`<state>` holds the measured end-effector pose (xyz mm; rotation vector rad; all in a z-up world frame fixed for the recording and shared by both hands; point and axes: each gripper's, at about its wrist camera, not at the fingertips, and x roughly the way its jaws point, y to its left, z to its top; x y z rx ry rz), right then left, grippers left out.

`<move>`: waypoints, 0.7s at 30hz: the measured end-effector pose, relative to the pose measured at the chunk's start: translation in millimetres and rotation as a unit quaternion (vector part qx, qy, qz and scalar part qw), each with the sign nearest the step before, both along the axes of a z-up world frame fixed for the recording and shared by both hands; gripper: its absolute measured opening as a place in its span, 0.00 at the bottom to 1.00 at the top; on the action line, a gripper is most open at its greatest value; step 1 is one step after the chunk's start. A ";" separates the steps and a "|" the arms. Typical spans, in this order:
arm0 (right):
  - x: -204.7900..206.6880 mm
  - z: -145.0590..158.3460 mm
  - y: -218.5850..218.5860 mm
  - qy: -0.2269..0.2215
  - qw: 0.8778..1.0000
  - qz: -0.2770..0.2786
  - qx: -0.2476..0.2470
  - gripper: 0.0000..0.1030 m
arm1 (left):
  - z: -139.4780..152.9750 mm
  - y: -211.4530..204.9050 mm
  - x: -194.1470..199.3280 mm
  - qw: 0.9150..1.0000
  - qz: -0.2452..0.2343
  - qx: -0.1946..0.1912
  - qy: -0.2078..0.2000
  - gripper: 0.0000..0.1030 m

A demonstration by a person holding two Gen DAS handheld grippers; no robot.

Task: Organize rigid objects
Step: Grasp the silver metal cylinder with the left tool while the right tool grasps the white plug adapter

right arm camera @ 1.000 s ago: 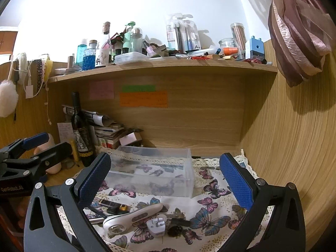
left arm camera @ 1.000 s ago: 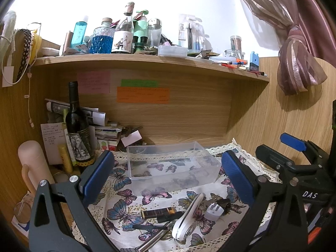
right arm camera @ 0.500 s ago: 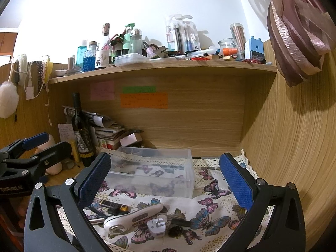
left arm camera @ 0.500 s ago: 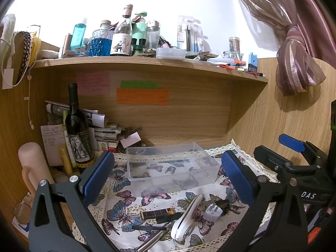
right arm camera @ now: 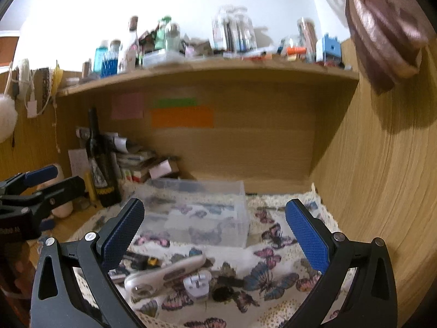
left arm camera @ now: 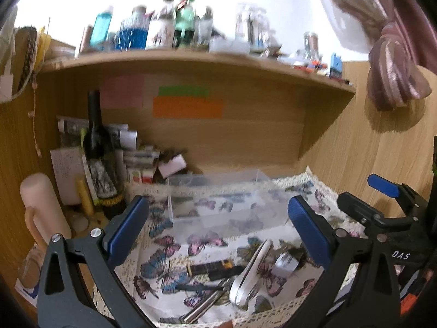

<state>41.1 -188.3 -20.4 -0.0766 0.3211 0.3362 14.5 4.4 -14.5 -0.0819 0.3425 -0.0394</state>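
Note:
A clear plastic box (left arm camera: 218, 205) (right arm camera: 196, 210) stands empty on a butterfly-print cloth (left arm camera: 169, 248) (right arm camera: 273, 270). In front of it lie a white handheld device (left arm camera: 250, 273) (right arm camera: 164, 273), a white plug adapter (left arm camera: 284, 266) (right arm camera: 198, 284), a black and gold tube (left arm camera: 211, 268) (right arm camera: 140, 259), a small black round piece (right arm camera: 221, 292) and a metal tool (left arm camera: 202, 306). My left gripper (left arm camera: 218, 235) is open and empty above these. My right gripper (right arm camera: 213, 235) is open and empty, and it also shows in the left wrist view (left arm camera: 382, 213).
A dark wine bottle (left arm camera: 99, 158) (right arm camera: 99, 161), stacked papers and boxes (left arm camera: 136, 158) and a pink cylinder (left arm camera: 41, 207) stand at the left. A shelf (left arm camera: 191, 57) above holds several bottles. A wooden wall (right arm camera: 382, 177) closes the right. A curtain (left arm camera: 390, 54) hangs at the upper right.
Both grippers have shifted slightly, so the views are now blurred and the scene sits a little lower. Nothing on the cloth has moved.

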 end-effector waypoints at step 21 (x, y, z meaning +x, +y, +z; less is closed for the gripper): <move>33.9 -87.3 6.2 0.175 0.982 0.066 -0.033 0.58 | -102.1 23.1 31.5 0.981 0.000 -0.031 0.191 0.69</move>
